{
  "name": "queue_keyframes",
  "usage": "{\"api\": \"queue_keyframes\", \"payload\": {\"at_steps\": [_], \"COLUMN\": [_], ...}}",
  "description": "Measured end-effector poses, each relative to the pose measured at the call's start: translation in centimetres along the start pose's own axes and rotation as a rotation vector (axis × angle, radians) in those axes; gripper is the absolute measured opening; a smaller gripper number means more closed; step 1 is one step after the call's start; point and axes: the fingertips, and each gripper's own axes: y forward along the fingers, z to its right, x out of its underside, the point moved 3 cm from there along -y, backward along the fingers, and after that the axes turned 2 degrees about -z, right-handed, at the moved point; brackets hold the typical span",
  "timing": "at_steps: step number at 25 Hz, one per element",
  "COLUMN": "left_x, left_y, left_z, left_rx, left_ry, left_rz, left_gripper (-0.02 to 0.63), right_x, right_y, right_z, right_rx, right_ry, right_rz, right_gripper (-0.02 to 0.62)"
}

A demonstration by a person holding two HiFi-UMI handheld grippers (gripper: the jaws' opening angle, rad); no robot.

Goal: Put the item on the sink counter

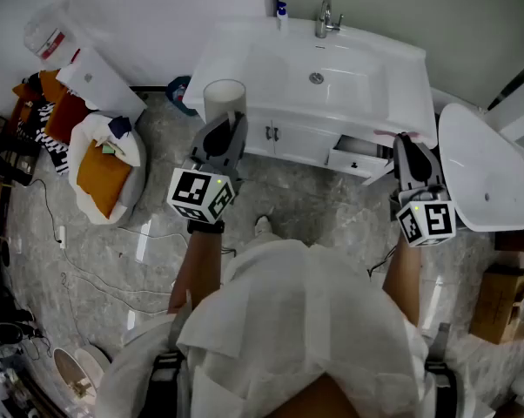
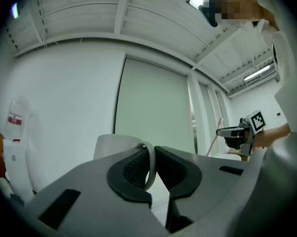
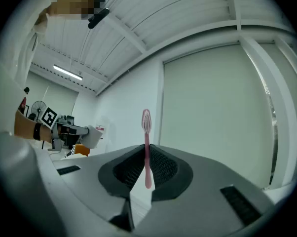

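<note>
While you stand facing the sink counter [image 1: 236, 55], both items are held off the floor and neither rests on it yet.

1. Counter. The flat area left of the basin [image 1: 319, 77] looks bare. An open drawer [image 1: 358, 159] projects from the cabinet below, near your right side.

2. Cup [image 2: 116, 144]. The left gripper [image 2: 151, 159] is closed on the cup wall at the rim, with one pad inside and one outside. In the head view the cup sits at the counter's front left edge; whether it is over the top cannot be confirmed.
 - Handling: the cup appears light and rigid with a smooth wall. A rim pinch leaves the body hanging forward of the pads, so expect it to pivot if the grip slackens.
 - Keep the base level and seat it fully before you release.

3. Toothbrush [image 3: 147, 142]. The right gripper [image 3: 147, 169] is closed on the lower handle. The bristle head stands clear beyond the pads.
 - Handling: very light, thin and slightly flexible. The narrow handle can twist between the pads.
 - Retain the hold on the handle, away from the bristles. Once released it will probably roll, so lay it flat and well in from the edge.
</note>
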Motion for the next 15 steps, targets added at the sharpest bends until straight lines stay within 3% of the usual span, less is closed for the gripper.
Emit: {"api": "queue_keyframes", "payload": {"at_steps": [15], "left_x": [0.35], "left_y": [-0.27], "left_z": [0.87], "left_rx": [0.038], "left_ry": [0.004], "left_rz": [0.0], "left_gripper": [0.04], "right_x": [0.39], "right_y": [-0.19], "right_z": [0.35], "right_rx": [0.02], "right_ry": [0.037], "right_rz": [-0.01], "right_gripper": [0.031]}}
